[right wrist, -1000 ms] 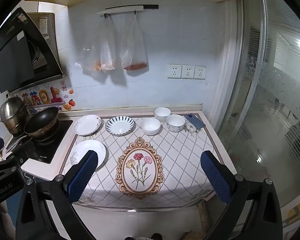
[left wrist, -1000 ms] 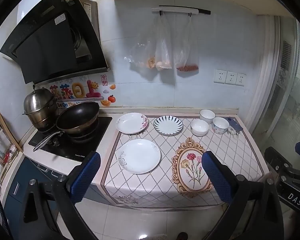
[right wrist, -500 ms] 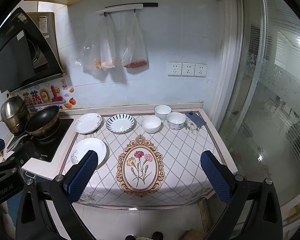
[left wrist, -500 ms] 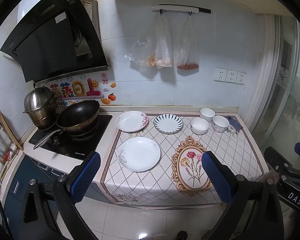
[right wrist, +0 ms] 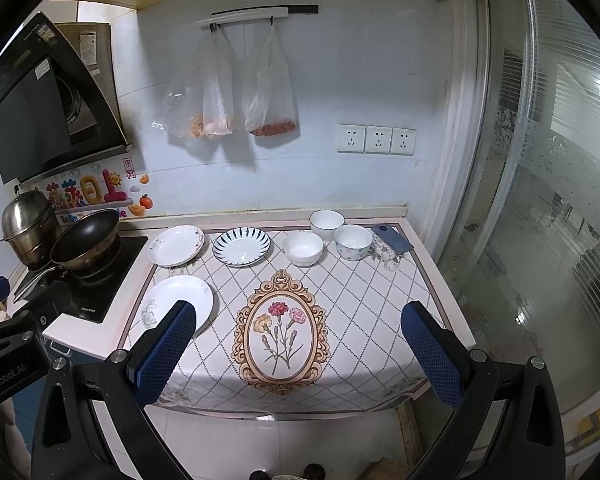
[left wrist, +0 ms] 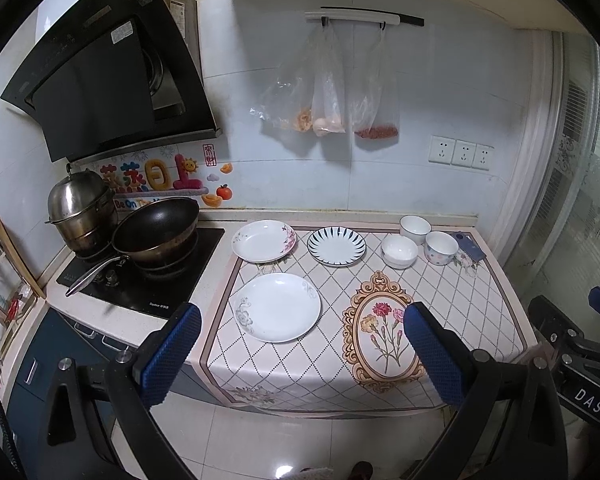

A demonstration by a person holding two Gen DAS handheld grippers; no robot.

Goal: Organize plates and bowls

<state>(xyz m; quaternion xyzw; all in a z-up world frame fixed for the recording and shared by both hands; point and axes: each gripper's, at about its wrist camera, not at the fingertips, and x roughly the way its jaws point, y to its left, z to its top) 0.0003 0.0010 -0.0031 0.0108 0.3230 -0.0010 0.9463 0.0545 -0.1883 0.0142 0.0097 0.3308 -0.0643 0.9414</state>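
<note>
Both tools stand off the front edge of the table, clear of all crockery. The left hand-held gripper has its jaws spread wide and holds nothing; the right hand-held gripper is likewise spread wide and empty. Taking the oval flower print on the cloth as reference: the large white plate lies to its left, near the front edge; the floral-rimmed plate lies behind and left of it, partly off the cloth toward the stove; the blue-striped plate lies directly behind it; three bowls, a white bowl, a rear bowl and a patterned bowl, cluster behind and to its right, close together. Nothing is stacked yet. Risks, as judged: the plates lie flat on cloth, so a finger must get under a rim, and a shallow bite could let glazed ware slip and chip. Dragging a plate may pull the cloth, which overhangs the front edge, and shift everything on it. The bowls sit so near each other that a wide approach could knock a neighbour. The wok handle projects toward the left tool's path.
</note>
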